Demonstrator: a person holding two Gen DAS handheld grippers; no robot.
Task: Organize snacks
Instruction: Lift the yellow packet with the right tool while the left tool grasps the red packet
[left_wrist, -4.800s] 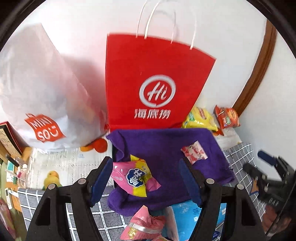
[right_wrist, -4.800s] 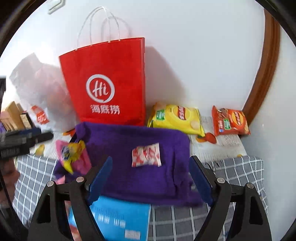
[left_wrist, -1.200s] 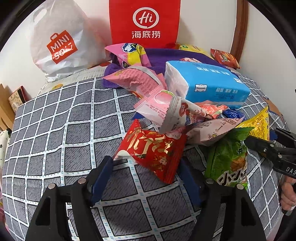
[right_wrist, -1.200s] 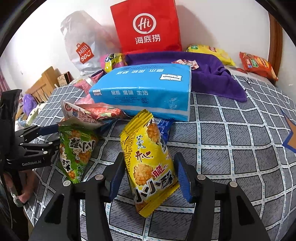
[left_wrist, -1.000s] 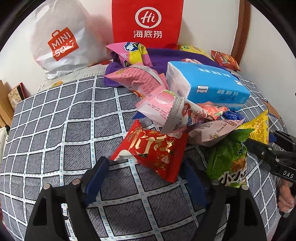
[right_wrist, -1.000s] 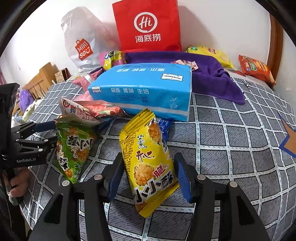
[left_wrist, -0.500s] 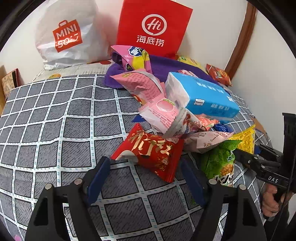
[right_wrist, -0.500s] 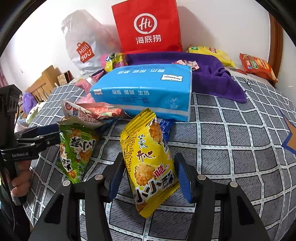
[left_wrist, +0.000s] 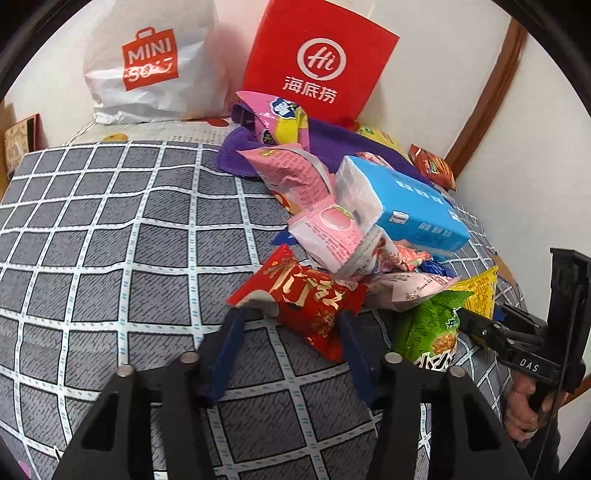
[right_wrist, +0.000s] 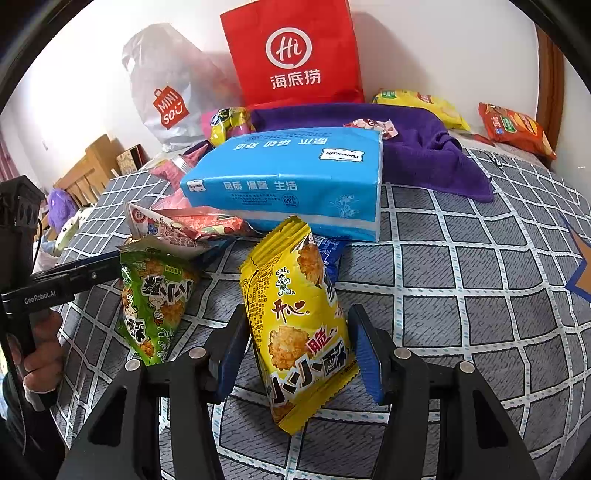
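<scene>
Between right tool (right_wrist: 295, 347) pads, yellow snack packet (right_wrist: 299, 325)

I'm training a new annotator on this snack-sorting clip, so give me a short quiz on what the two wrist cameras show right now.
1. True or false: the right gripper has one finger on each side of the yellow packet.
2. The packet between the fingers of the left gripper is: A green; B red; C blue.
3. Fill in: the red paper bag stands behind the ____ towel.

Key
1. True.
2. B, the red packet.
3. Purple: it is the purple towel.
</scene>
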